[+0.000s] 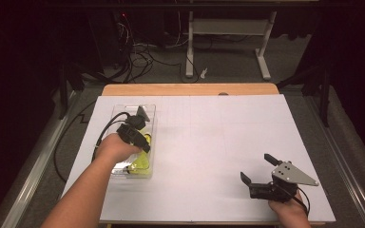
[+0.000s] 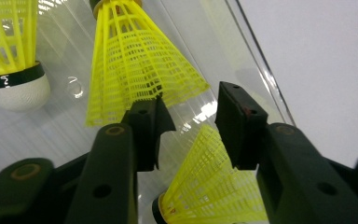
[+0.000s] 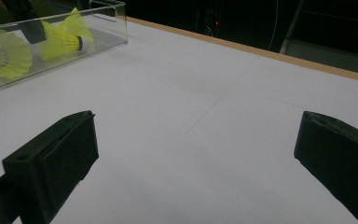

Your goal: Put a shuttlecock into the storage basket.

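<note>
A clear plastic tray point(image 1: 153, 114) sits on the left of the white table and holds yellow shuttlecocks point(image 1: 142, 161). My left gripper point(image 1: 140, 142) reaches down into it. In the left gripper view its jaws point(image 2: 191, 112) stand apart, open, above the tray floor. One yellow shuttlecock point(image 2: 209, 186) lies low between them with its skirt free of the pads. A second shuttlecock point(image 2: 135, 60) lies just beyond the tips, and a third with a white cork point(image 2: 9, 46) is at the upper left. My right gripper point(image 1: 256, 167) rests near the front right, open wide point(image 3: 198, 126), nothing between its fingers.
The white sheet point(image 1: 209, 142) covers the table, with a wooden edge point(image 1: 190, 89) at the back. From the right gripper view the tray point(image 3: 112, 35) stands far off at the upper left. Cables and a desk frame point(image 1: 228, 28) lie on the floor beyond.
</note>
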